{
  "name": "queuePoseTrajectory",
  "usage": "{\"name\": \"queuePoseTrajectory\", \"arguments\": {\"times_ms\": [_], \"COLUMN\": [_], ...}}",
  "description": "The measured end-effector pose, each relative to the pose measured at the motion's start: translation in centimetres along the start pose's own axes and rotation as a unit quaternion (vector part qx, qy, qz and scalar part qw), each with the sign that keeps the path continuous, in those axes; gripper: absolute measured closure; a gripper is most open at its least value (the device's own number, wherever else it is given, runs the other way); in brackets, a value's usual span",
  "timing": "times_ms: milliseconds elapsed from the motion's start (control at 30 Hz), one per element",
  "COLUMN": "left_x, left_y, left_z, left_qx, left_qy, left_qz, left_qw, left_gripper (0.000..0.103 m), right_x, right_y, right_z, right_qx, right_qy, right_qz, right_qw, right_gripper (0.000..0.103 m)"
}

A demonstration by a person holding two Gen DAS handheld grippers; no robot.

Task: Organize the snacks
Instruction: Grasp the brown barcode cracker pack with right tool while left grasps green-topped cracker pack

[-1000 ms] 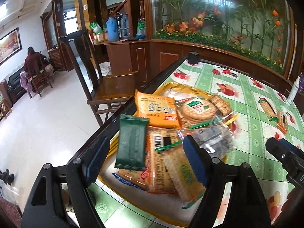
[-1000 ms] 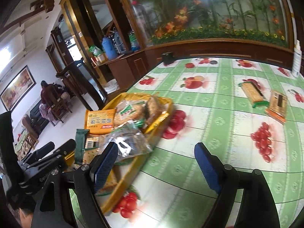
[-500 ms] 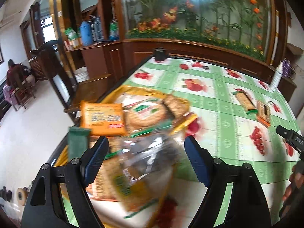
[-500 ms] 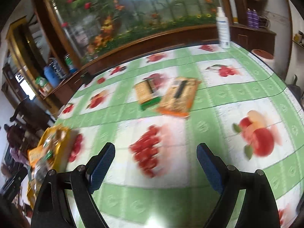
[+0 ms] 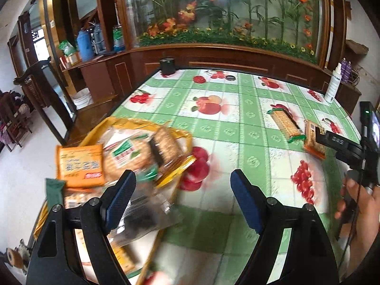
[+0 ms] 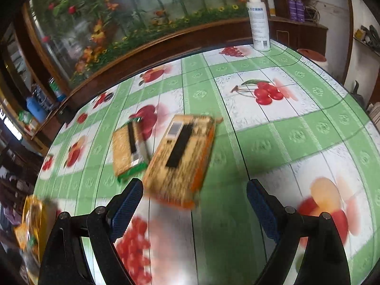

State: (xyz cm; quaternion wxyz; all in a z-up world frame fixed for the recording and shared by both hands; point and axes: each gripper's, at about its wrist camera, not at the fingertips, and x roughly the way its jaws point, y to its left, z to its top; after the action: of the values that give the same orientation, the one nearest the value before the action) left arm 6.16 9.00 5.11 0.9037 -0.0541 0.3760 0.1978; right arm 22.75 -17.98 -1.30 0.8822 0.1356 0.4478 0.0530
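Observation:
A yellow tray (image 5: 182,133) at the table's left edge holds several snack packs, among them an orange pack (image 5: 79,163), round biscuits (image 5: 128,154) and a clear bag (image 5: 147,216). My left gripper (image 5: 182,197) hangs open over the tray's right rim, with nothing between its fingers. Two cracker packs lie on the cloth further right, one green-edged (image 6: 129,147) and one orange-edged (image 6: 182,159). My right gripper (image 6: 194,204) is open just in front of the orange-edged pack and apart from it. In the left wrist view the same packs (image 5: 285,123) lie beside the right tool.
The table has a green fruit-print cloth (image 5: 237,118). A white spray bottle (image 6: 258,16) stands at the far right corner and a black cup (image 5: 167,65) at the far left. A wooden chair (image 5: 47,99) stands left of the table. A hand (image 5: 363,211) holds the right tool.
The left gripper has swung right, from over the tray's middle to its right rim. The right gripper has swept from beside the tray across the table to the two cracker packs, and has come lower.

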Motion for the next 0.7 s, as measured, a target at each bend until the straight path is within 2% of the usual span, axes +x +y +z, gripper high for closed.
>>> {"name": "queuePoseTrajectory", "arguments": {"times_ms": [133,200,367,400,467,500,700], "left_x": [1.8,2.8,5.2,5.4,6.0,6.3,9.0], "left_y": [-1.6,-2.4,-5.5,-6.2,-7.9,-8.7,-13.3], "left_z": [2.1,3.2,5.8,6.1,6.8,7.1,8.0], "left_qx": [-0.007,-0.011,-0.019,-0.017,-0.010,-0.006,0.021], "left_qy": [0.013,0.020,0.040,0.040,0.042,0.044,0.068], "left_qz": [-0.015,-0.023,-0.045,-0.047,-0.051,-0.051,-0.057], "left_qw": [0.9998,0.9995,0.9980,0.9980,0.9978,0.9977,0.9958], "left_gripper": [0.021,0.021,0.021,0.021,0.021,0.021,0.021], "right_x": [2.4,3.0,3.6,3.4,3.0,3.1,1.8], "right_y": [0.3,0.8,1.6,1.7,1.9,1.9,0.4], "right_z": [1.5,2.0,2.3,2.2,1.8,1.6,0.1], "right_qx": [0.015,0.002,-0.036,-0.046,-0.062,-0.070,-0.094], "right_qy": [0.014,0.014,0.013,0.011,0.014,0.022,0.019], "right_qz": [-0.014,-0.035,-0.069,-0.077,-0.075,-0.079,-0.081], "right_qw": [1.000,0.999,0.997,0.996,0.995,0.994,0.992], "right_gripper": [0.012,0.008,0.007,0.010,0.031,0.046,0.047]}}
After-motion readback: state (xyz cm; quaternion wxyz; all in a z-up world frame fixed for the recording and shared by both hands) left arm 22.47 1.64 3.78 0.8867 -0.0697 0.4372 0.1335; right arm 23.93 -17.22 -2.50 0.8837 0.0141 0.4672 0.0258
